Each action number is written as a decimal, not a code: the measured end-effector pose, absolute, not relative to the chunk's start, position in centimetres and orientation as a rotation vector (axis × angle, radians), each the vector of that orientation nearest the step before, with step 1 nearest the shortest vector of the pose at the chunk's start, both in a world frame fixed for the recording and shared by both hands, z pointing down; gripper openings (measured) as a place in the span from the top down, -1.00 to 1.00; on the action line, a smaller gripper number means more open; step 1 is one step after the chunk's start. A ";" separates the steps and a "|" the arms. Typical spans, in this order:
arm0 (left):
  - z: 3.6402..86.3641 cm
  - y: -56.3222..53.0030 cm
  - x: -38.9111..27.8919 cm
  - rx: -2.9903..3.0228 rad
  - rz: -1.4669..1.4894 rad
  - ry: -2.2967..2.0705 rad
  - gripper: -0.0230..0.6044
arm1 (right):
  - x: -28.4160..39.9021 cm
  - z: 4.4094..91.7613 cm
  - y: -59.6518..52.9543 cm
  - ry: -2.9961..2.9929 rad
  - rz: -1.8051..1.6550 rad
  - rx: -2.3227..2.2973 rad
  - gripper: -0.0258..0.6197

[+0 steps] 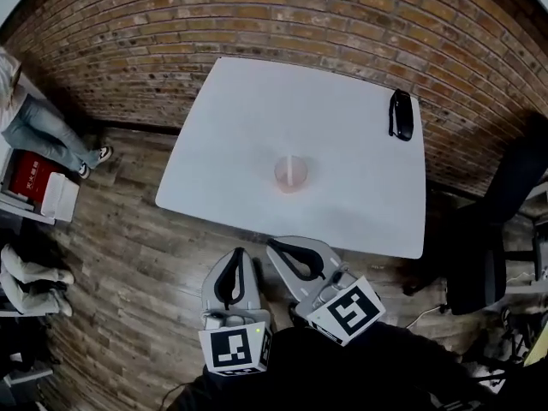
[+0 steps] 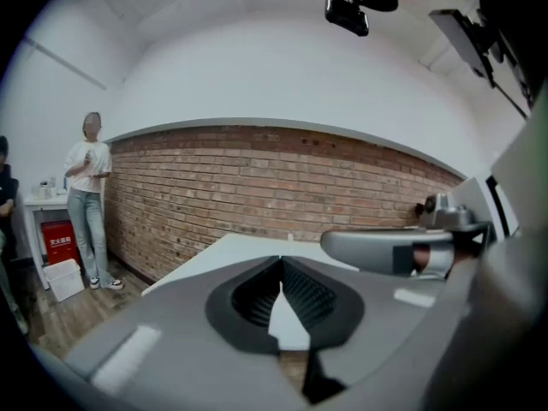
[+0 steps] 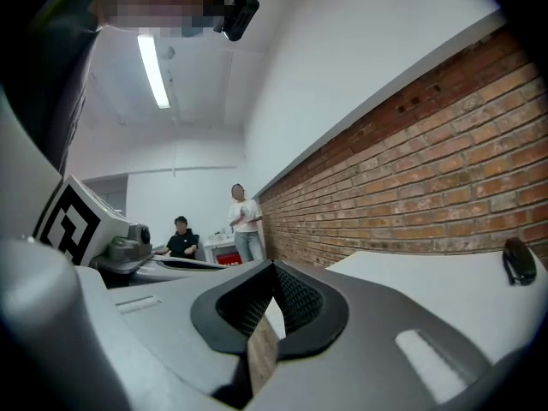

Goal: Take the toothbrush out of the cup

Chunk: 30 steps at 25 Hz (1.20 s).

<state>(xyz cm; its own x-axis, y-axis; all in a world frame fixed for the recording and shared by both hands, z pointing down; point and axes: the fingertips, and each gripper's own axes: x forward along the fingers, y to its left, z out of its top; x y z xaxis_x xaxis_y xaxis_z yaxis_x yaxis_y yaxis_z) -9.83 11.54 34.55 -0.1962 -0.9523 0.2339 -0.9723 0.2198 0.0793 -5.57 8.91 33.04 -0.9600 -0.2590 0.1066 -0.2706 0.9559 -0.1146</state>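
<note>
You face a brick wall that runs behind everything, with a wood-plank floor below it. The white table stands against that wall, its near edge just in front of your two tools. A dark office chair sits off the table's right side, and at the far left a person in jeans stands by a small stand with a red box. Your left gripper and right gripper hang side by side over the floor at the table's near edge, both well short of the cup. Each one's jaws are pressed together at the tips with nothing between them, as the left gripper view and the right gripper view show plainly. A black object, too small to identify, lies near the table's far right corner. The translucent pinkish cup stands upright near the middle of the table, apart from everything else. The toothbrush shows only as a pale stick standing inside it.
</note>
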 end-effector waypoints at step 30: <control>33.1 -6.4 -10.2 2.450 0.199 -1.684 0.90 | -5.7 31.6 -6.0 -2.818 0.193 1.250 0.92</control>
